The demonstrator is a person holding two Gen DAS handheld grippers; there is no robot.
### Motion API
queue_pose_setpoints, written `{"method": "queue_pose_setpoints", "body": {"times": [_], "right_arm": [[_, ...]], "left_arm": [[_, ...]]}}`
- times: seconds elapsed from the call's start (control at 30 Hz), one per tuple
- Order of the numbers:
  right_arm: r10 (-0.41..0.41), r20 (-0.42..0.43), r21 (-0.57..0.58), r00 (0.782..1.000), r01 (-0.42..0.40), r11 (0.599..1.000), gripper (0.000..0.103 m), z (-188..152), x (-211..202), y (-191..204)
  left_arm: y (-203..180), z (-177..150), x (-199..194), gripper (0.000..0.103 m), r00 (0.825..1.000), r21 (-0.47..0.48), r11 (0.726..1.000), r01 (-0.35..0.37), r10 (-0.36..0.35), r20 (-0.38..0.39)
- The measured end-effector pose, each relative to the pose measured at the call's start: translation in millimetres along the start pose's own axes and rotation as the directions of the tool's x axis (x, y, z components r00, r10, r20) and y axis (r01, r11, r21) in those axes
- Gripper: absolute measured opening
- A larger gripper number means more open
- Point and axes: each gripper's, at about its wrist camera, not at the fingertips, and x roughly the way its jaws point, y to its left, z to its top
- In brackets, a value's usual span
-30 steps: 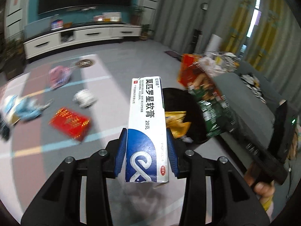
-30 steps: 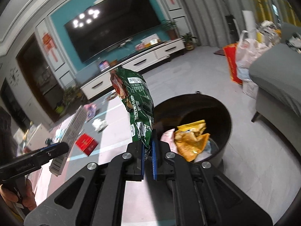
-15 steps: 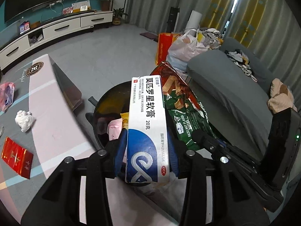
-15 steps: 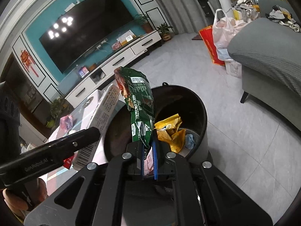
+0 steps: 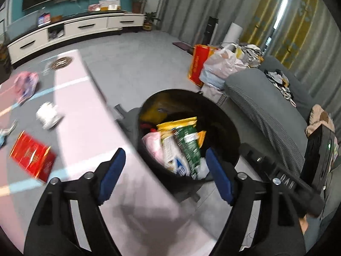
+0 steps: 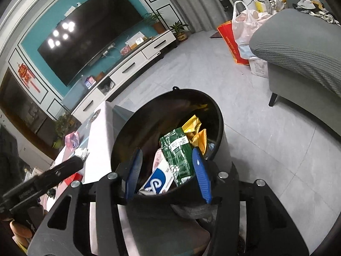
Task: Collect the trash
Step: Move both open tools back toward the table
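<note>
Two pieces of trash lie freshly in the black bin (image 6: 215,115): the white-and-blue ointment box (image 6: 158,180) and the green snack wrapper (image 6: 178,151), resting side by side on a yellow wrapper (image 6: 195,128) and a pink item (image 5: 152,144) already inside. Above the bin's near rim hangs the right gripper (image 6: 168,176), its jaws having just been opening and now standing apart with nothing between the blue pads; the wrapper lies below them, free of any grip. Beside it, the left gripper (image 5: 165,176) shows the same condition, jaws having just spread wide, empty, the box lying in the bin beyond them. Outward from the bin, the pink-and-grey table (image 5: 81,111) beside it carries what remains: a red packet (image 5: 32,156), a crumpled white tissue (image 5: 48,115), a blurred pink-and-purple packet (image 5: 25,85), and a scrap at the far left edge too cropped to identify. Farther out stand a grey sofa (image 6: 298,49), shopping bags (image 5: 213,66) on the floor, and a white TV cabinet (image 5: 74,29). Judged from this layout, the task is partly complete: several items are binned, at least three or four remain on the table, and the next step would be a return there with both grippers empty.
</note>
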Motion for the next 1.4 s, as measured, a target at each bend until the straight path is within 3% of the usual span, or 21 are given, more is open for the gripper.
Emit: {"method": "queue_pose_setpoints", "body": {"times": [0.33, 0.47, 0.6, 0.7, 0.87, 0.97, 1.17, 1.4], "right_arm": [[0.058, -0.087, -0.129, 0.995, -0.069, 0.989, 0.054, -24, -4, 55], [0.078, -0.132, -0.208, 0.988, -0.105, 0.973, 0.058, -36, -3, 86], [0.103, -0.186, -0.275, 0.977, -0.152, 0.949, 0.060, -50, 0, 115], [0.112, -0.221, -0.334, 0.969, -0.183, 0.925, 0.067, -63, 2, 139], [0.110, -0.287, -0.449, 0.952, -0.235, 0.862, 0.082, -88, 9, 178], [0.094, -0.321, -0.514, 0.942, -0.257, 0.818, 0.085, -101, 19, 197], [0.096, -0.350, -0.570, 0.932, -0.294, 0.767, 0.088, -113, 50, 228], [0.085, -0.310, -0.676, 0.947, -0.282, 0.680, 0.088, -104, 92, 270]], "left_arm": [[72, -83, -68, 0.086, 0.985, -0.136, 0.976, -0.169, 0.165, -0.044], [110, -113, -97, 0.087, 0.973, -0.225, 0.947, -0.228, 0.217, -0.073], [146, -141, -127, 0.087, 0.961, -0.335, 0.901, -0.277, 0.264, -0.085], [163, -152, -144, 0.087, 0.955, -0.392, 0.873, -0.291, 0.287, -0.070], [178, -164, -157, 0.089, 0.955, -0.429, 0.857, -0.285, 0.293, -0.048], [182, -167, -159, 0.089, 0.953, -0.436, 0.853, -0.287, 0.298, -0.044], [193, -172, -165, 0.090, 0.931, -0.434, 0.832, -0.345, 0.362, -0.045], [222, -174, -169, 0.090, 0.921, -0.464, 0.810, -0.358, 0.387, -0.035]]}}
